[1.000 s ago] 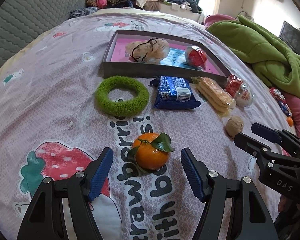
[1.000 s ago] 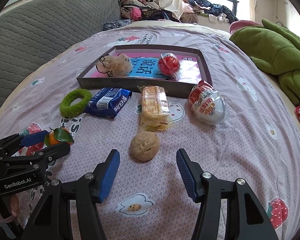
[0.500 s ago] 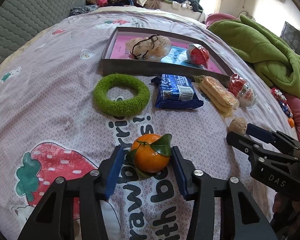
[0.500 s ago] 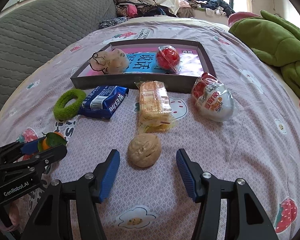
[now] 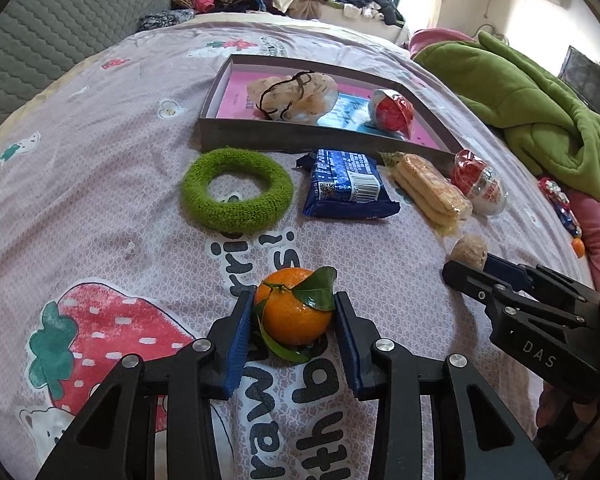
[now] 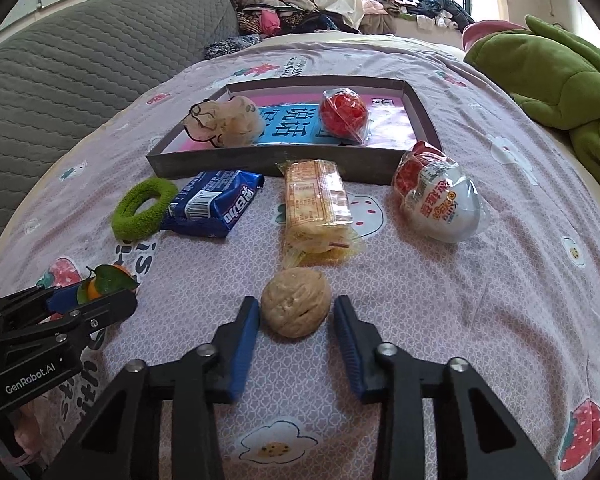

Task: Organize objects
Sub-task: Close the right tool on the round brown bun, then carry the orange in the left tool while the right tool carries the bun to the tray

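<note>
An orange tangerine [image 5: 296, 316] with green leaves lies on the pink printed bedsheet. My left gripper [image 5: 293, 302] is closing on it, and both blue pads press its sides. A tan walnut [image 6: 296, 308] sits between the fingers of my right gripper [image 6: 296, 314], which is shut on it against the sheet. In the left wrist view the right gripper [image 5: 472, 270] and the walnut [image 5: 469, 246] appear at the right. The right wrist view has the left gripper [image 6: 80, 300] and the tangerine [image 6: 94, 288] at its left. A grey tray [image 5: 300, 136] lies farther back.
The tray holds a cream netted bundle [image 5: 296, 94] and a wrapped red ball [image 5: 392, 110]. In front of it lie a green fuzzy ring [image 5: 236, 192], a blue packet [image 5: 346, 188], a biscuit pack [image 5: 428, 192] and a wrapped egg toy [image 5: 480, 188]. A green blanket [image 5: 520, 92] is heaped at the right.
The left jaws came in from wide apart onto the tangerine. The right jaws closed in on the walnut. Neither hand shifted much.
</note>
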